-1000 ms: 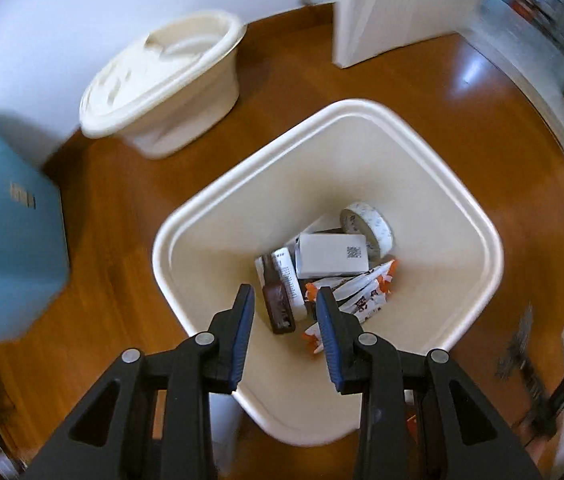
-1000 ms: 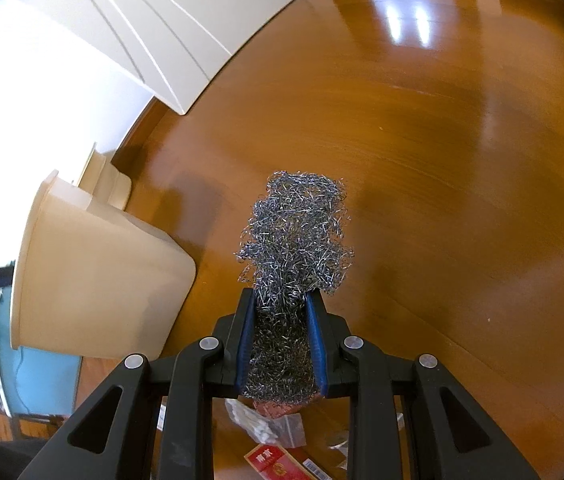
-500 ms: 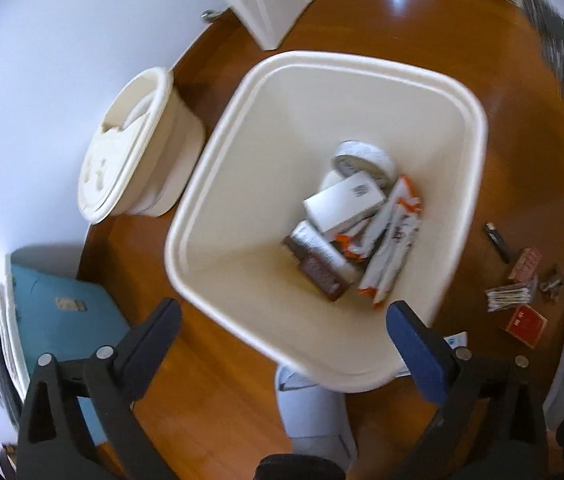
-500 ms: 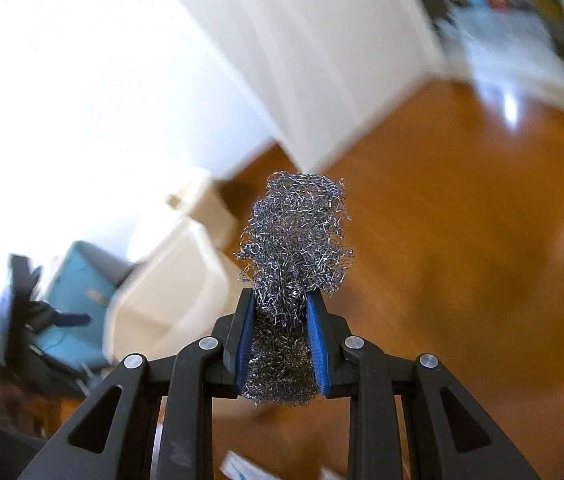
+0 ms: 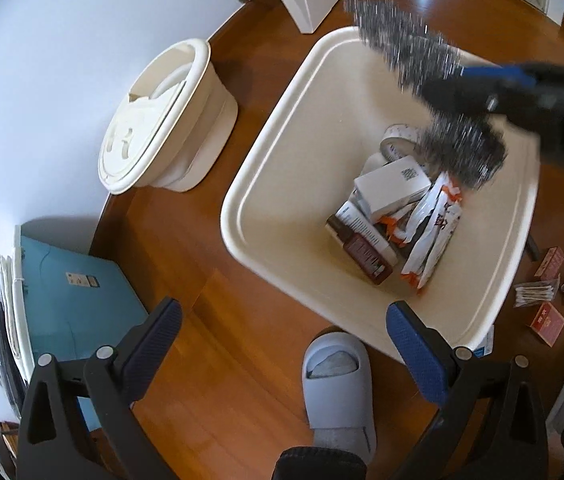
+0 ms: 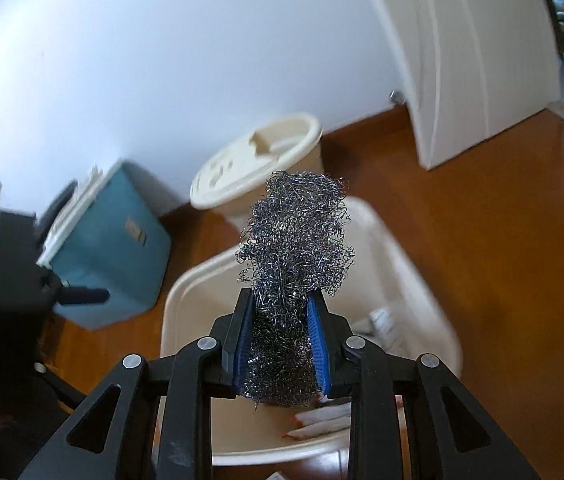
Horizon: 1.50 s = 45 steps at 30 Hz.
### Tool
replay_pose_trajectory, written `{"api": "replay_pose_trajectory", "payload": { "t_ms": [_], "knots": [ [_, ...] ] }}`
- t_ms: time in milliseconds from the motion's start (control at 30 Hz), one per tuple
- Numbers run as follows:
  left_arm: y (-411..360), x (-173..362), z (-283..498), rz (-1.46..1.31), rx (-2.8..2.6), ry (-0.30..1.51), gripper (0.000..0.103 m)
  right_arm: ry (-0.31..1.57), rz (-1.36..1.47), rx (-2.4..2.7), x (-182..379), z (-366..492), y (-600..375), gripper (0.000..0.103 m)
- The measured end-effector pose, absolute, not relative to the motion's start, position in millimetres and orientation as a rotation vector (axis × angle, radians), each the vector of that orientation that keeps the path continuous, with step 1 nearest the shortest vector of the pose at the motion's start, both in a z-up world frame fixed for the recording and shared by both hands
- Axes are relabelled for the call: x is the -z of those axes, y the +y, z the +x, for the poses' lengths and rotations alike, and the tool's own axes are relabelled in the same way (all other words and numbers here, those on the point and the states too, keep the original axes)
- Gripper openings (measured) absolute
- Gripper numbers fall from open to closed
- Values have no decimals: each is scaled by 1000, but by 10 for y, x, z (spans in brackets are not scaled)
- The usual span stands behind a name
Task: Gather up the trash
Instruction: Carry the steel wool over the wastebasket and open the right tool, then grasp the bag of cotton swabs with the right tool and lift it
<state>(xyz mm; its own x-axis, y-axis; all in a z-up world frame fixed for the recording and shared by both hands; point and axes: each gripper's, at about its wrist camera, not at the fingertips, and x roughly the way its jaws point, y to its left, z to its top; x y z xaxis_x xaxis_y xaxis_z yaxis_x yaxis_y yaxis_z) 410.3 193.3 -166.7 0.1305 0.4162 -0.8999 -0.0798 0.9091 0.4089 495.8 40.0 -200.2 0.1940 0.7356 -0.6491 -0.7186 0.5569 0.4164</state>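
My right gripper (image 6: 279, 336) clamps the steel wool (image 6: 296, 240) over the bin (image 5: 265, 152); its wires may snag the pads on release, while my left gripper (image 5: 282, 344) gapes empty.

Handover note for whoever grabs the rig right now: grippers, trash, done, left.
Right gripper: shut on the steel wool, held above the cream bin.
Left gripper: open, empty, near the bin's close rim.
Done: in the bin lie a white box, tape roll, brown bottle and snack wrappers.
Left: release the wool into the bin, then pick up the floor litter right of it: red packets, cotton swabs and a few small bits.
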Motion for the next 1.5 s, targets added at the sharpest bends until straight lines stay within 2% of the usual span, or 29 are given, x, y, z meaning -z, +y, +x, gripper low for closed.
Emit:
{"api": "replay_pose_trajectory", "payload": {
  "t_ms": [133, 200, 267, 300, 333, 400, 600, 667, 767, 800, 867, 1033, 1167, 1267, 1333, 1400, 1433, 1500],
  "knots": [
    [1999, 1640, 4111, 252, -377, 1408, 103, 1005, -9, -1024, 2249, 4946, 610, 27],
    [2031, 1566, 4140, 227, -392, 1393, 103, 1052, -9, -1036, 2330, 4999, 724, 33],
    [2068, 1479, 4168, 191, -405, 1377, 103, 1117, -42, -1035, 2421, 5011, 845, 54],
    [2077, 1453, 4179, 183, -408, 1371, 103, 1134, -51, -1033, 2439, 4995, 864, 75],
    [2078, 1427, 4185, 178, -412, 1365, 103, 1136, -49, -1030, 2430, 4993, 866, 87],
    [2049, 1367, 4200, 159, -403, 1349, 103, 1094, -39, -1038, 2346, 4967, 751, 93],
    [1596, 1211, 4226, 157, -206, 1285, 103, 906, 26, -1083, 2120, 4778, -287, 93],
    [1422, 1253, 4208, 98, -134, 1316, 103, 817, -130, -1075, 2283, 4513, -717, 93],
    [1094, 1368, 4172, 103, -32, 1366, 103, 941, -342, -988, 2926, 4276, -1215, 93],
    [967, 1399, 4159, 144, -10, 1366, 103, 1003, -406, -958, 3205, 4192, -1357, 93],
    [828, 1441, 4166, 197, 7, 1365, 103, 1012, -581, -947, 3562, 3962, -1436, 90],
    [909, 1544, 4274, 89, -33, 1432, 103, 867, -927, -1095, 4046, 3347, -1105, 82],
    [941, 1701, 4243, 50, -84, 1493, 103, 828, -1168, -1135, 4443, 3151, -766, 79],
    [793, 1764, 4146, 71, -54, 1510, 103, 841, -1274, -1141, 4642, 3153, -724, 71],
    [652, 1791, 4064, 96, -19, 1511, 103, 917, -1244, -1131, 4641, 3278, -714, 44],
    [459, 1890, 3932, 120, 33, 1544, 103, 982, -1199, -1148, 4631, 3359, -761, 24],
    [373, 1964, 3848, 125, 60, 1573, 103, 1010, -1178, -1151, 4628, 3394, -773, 17],
    [249, 2120, 3693, 120, 92, 1625, 103, 1081, -1081, -1161, 4569, 3498, -860, 15]
  ]
}}
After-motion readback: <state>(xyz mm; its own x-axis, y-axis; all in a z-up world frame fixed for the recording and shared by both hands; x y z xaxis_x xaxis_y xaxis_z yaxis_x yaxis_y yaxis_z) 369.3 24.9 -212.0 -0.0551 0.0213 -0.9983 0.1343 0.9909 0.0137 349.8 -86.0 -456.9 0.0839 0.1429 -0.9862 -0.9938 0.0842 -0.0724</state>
